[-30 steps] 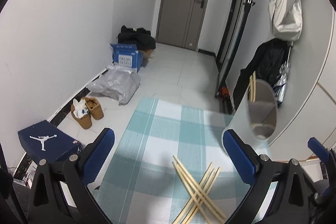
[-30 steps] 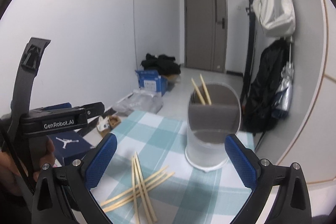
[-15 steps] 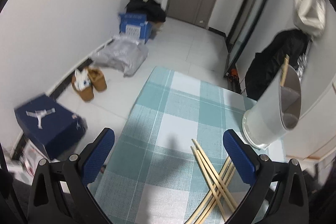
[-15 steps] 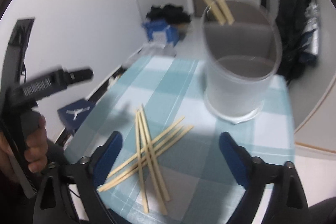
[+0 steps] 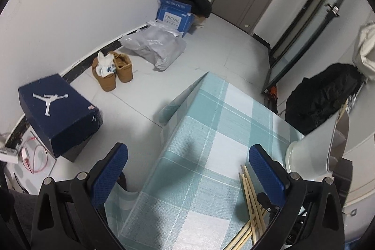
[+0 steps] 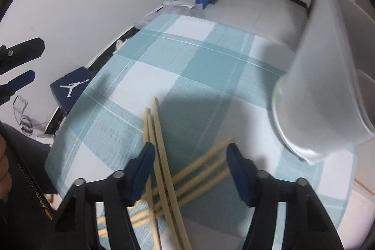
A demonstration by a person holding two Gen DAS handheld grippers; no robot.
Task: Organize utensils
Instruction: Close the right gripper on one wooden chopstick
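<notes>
The right gripper (image 6: 189, 156) points steeply down at a crossed pile of chopsticks (image 6: 164, 156) on the checked cloth (image 6: 199, 62). Its jaws stand about half apart and are closing. Several sticks lie in the gap between them: the straight ones pass just inside the left jaw, and the slanted ones run across the gap towards the right jaw. The pads do not yet press on any stick (the slanted ones are blurred, so contact there is hard to judge). Beyond the right jaw and off to its outer side stands the frosted cup (image 6: 323, 86), with stick ends showing above its rim.

The left gripper (image 5: 188, 170) has its jaws wide apart, with nothing between them but bare cloth (image 5: 211, 132). The chopsticks (image 5: 252, 200) lie just beside and below its right jaw, partly hidden by that finger. The cup (image 5: 314, 151) stands outside the right jaw, close by. Outside the left jaw, down on the floor, sits a dark blue shoebox (image 5: 58, 114), and farther ahead a pair of tan boots (image 5: 112, 72).
</notes>
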